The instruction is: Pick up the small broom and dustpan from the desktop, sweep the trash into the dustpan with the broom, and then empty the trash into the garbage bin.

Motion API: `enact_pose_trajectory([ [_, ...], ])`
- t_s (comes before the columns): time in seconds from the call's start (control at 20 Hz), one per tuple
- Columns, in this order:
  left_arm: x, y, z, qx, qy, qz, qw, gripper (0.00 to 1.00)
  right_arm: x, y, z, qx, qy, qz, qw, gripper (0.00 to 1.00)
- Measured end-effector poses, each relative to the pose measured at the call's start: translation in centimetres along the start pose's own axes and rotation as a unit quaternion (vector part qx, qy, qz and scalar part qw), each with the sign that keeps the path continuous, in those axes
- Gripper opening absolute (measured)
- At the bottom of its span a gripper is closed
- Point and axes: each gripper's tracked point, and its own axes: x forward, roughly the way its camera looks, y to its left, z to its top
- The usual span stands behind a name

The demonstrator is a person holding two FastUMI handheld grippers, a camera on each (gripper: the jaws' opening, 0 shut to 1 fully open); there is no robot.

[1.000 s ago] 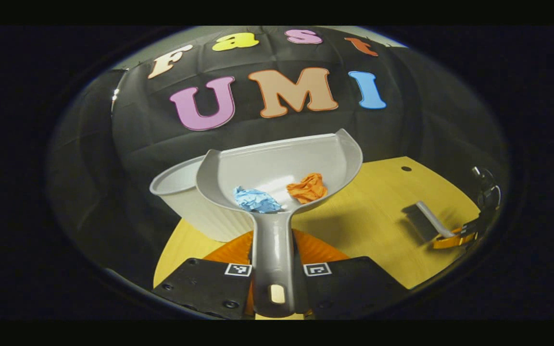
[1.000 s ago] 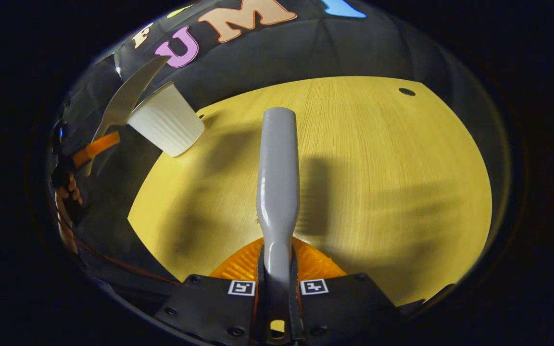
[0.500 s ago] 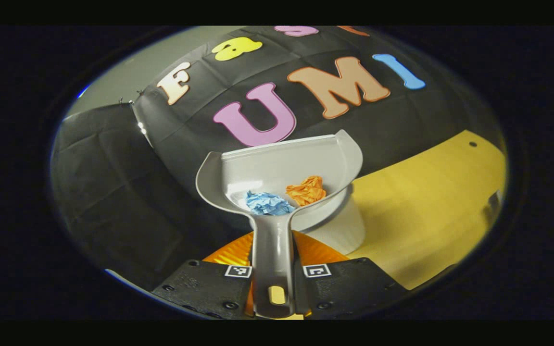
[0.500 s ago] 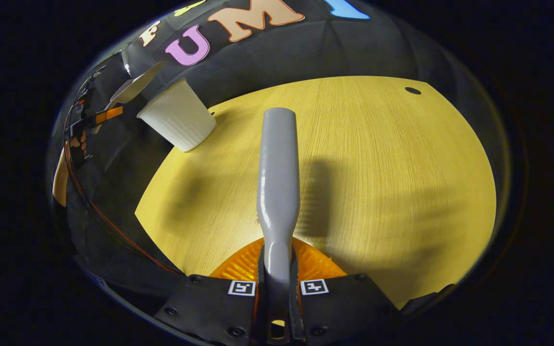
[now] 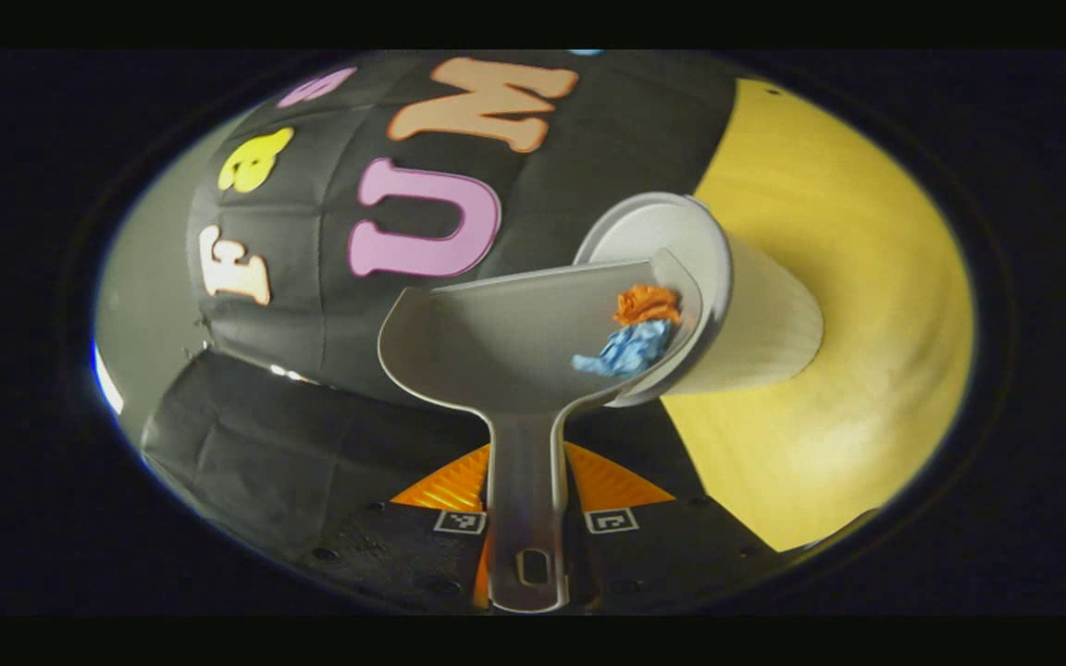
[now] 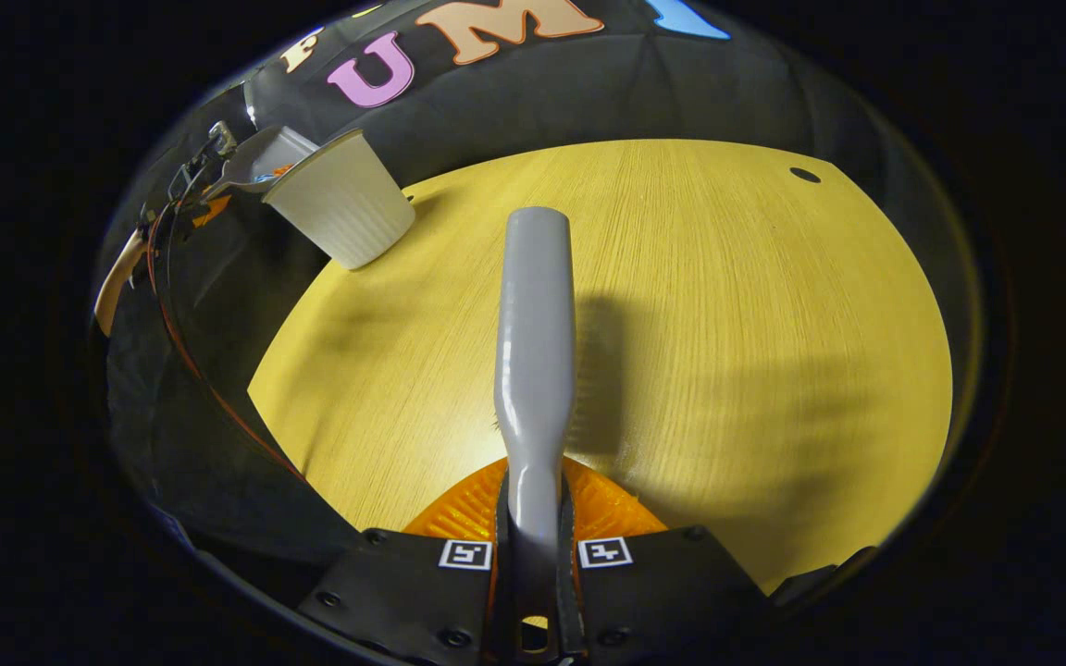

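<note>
Dustpan [image 5: 505,342] tilted over bin [image 5: 755,324], paper wads [image 5: 639,328] at its edge

No readable text, apart perhaps from square markers [image 6: 465,554].

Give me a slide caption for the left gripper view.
Left gripper tips the dustpan so blue and orange paper wads slide toward the bin.
</note>
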Motion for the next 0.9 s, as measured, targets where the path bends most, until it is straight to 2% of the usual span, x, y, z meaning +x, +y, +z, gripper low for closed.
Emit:
enact_pose_trajectory([
  [0.05,0.0,0.3,0.1,0.032,-0.001,0.011,0.999,0.23,0.1,0.1,0.0,-0.005,0.002,-0.001,1.000,0.18],
  [0.2,0.2,1.4,0.1,0.098,0.006,0.019,0.995,0.26,0.6,0.5,-0.1,-0.017,0.003,-0.002,1.000,0.20],
  [0.35,0.6,3.0,1.0,0.179,0.002,0.038,0.983,0.24,0.7,0.7,-0.3,-0.025,0.003,-0.006,1.000,0.20],
  [0.45,0.4,3.7,1.5,0.211,-0.006,0.044,0.977,0.25,0.7,0.8,-0.4,-0.030,0.002,-0.010,0.999,0.19],
  [0.55,0.5,4.1,1.7,0.210,-0.008,0.044,0.977,0.24,0.6,0.8,-0.2,-0.032,0.001,-0.011,0.999,0.20],
  [0.65,0.0,3.9,1.2,0.133,-0.011,0.027,0.991,0.24,0.6,0.9,-0.2,-0.030,-0.003,-0.012,0.999,0.20],
  [0.75,-1.0,3.5,1.2,0.012,-0.026,0.010,1.000,0.28,0.5,0.9,-0.1,-0.026,-0.011,-0.012,1.000,0.20],
  [0.8,-1.8,3.3,1.5,-0.046,-0.035,0.004,0.998,0.24,0.5,0.9,0.0,-0.024,-0.015,-0.013,1.000,0.19],
  [0.9,-3.1,3.3,2.8,-0.141,-0.060,-0.005,0.988,0.20,0.1,0.9,0.7,-0.020,-0.024,-0.014,0.999,0.19],
])
